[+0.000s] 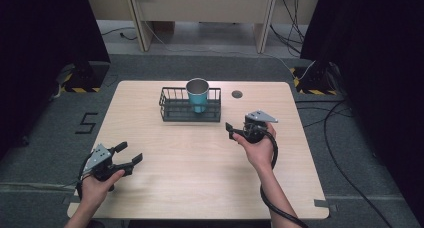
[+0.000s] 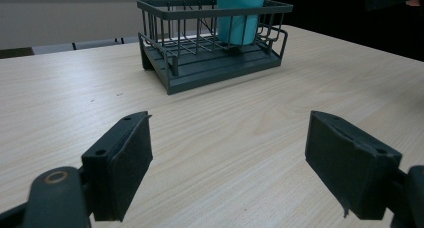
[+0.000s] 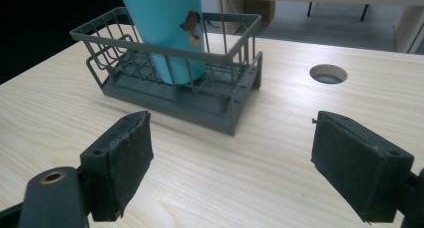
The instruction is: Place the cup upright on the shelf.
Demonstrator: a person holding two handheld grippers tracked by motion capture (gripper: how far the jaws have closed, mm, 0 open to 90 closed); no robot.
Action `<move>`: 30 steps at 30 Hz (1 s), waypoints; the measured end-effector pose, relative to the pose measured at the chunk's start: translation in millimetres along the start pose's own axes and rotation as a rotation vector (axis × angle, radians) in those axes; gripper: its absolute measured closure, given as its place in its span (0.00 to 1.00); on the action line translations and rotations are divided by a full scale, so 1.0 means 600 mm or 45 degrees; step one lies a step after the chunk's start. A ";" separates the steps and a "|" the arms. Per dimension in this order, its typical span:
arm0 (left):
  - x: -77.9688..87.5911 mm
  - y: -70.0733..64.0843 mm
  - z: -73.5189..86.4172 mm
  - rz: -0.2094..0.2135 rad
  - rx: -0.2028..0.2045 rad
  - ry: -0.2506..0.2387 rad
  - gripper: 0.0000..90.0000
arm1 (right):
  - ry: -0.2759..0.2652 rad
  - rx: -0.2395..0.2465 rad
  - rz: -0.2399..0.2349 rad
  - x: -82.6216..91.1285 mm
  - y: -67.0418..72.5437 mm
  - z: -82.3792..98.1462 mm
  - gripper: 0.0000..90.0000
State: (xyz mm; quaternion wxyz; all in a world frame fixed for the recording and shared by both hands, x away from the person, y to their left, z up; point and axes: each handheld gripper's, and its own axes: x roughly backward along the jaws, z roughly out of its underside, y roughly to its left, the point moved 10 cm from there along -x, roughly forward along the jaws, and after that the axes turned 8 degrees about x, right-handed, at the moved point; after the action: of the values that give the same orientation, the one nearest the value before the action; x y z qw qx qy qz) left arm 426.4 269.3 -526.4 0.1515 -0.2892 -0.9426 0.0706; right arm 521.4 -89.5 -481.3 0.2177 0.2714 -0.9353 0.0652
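Wood worktop: teal cup upright in wire basket nr far edge. Left gripper & right gripper both spread, empty.

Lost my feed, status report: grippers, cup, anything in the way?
Left gripper open, empty. Right gripper open, empty, nearer the basket. Teal cup upright inside basket. Table between them bare.

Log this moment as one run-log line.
left gripper: open, empty | right gripper: open, empty | teal cup: upright in wire basket | table
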 end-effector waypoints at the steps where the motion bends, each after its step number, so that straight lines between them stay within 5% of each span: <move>1: 0.000 0.000 0.000 0.000 0.000 0.000 0.20 | 0.000 0.001 0.004 0.003 -0.002 0.001 0.19; 30: 0.000 0.000 0.000 -0.005 -0.002 0.000 0.20 | 0.039 -0.034 0.066 0.063 -0.043 0.073 0.21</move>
State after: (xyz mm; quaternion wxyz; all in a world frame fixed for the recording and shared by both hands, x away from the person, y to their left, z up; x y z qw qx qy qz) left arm 426.3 269.6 -526.6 0.1514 -0.2875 -0.9432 0.0695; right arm 490.0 -139.9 -503.9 0.2339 0.2431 -0.9393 0.0624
